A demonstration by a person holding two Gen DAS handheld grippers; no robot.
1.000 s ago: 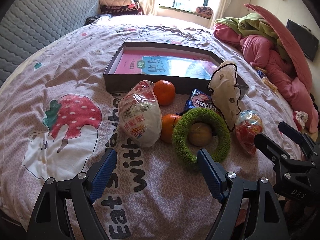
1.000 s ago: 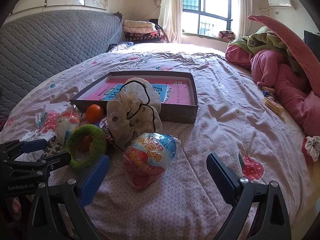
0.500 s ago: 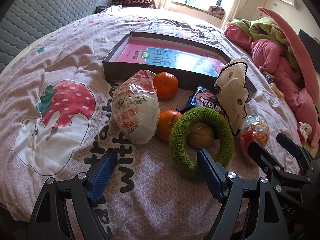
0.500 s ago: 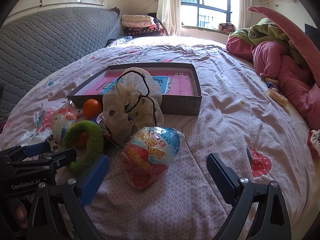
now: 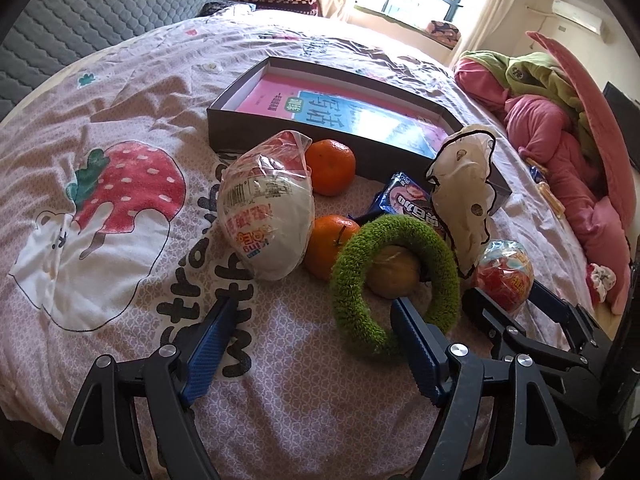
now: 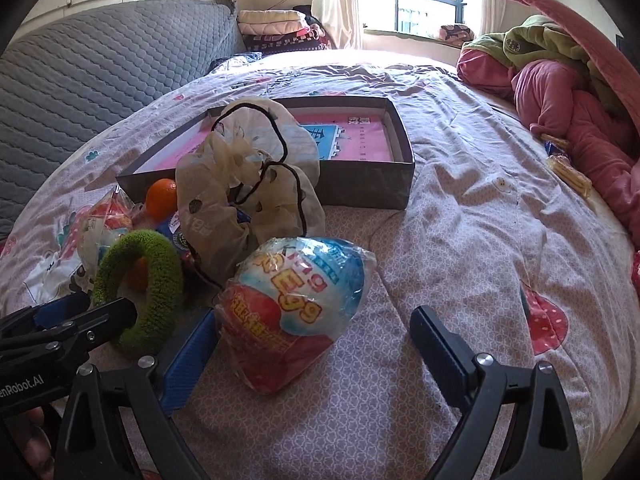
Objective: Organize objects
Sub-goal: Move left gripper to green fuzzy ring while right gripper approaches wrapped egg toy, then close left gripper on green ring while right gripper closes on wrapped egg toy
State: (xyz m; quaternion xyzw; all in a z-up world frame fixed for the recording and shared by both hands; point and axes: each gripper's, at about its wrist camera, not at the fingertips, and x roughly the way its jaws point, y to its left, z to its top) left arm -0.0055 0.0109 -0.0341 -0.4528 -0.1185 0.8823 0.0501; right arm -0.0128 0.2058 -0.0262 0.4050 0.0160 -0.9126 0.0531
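On the bed lies a cluster of objects in front of a shallow grey box (image 5: 280, 136) (image 6: 360, 184) with a pink and blue sheet inside. My left gripper (image 5: 310, 334) is open, just short of a white wrapped egg (image 5: 266, 212), two oranges (image 5: 331, 166) and a green fuzzy ring (image 5: 394, 280) (image 6: 140, 284) around a brown fruit (image 5: 392, 276). My right gripper (image 6: 314, 340) is open, its jaws on either side of a red and blue wrapped egg (image 6: 296, 312) (image 5: 505, 274). A cream scrunchie (image 6: 248, 196) (image 5: 462, 192) stands behind it.
A blue snack packet (image 5: 404, 204) lies between the oranges and the scrunchie. Pink and green bedding (image 6: 568, 92) is piled at the right. A grey quilted headboard (image 6: 100, 60) runs along the left. Folded blankets (image 6: 276, 28) sit by the window.
Both grippers have moved forward toward the cluster. The right gripper's jaws have come up around the red and blue egg. Both stay open.
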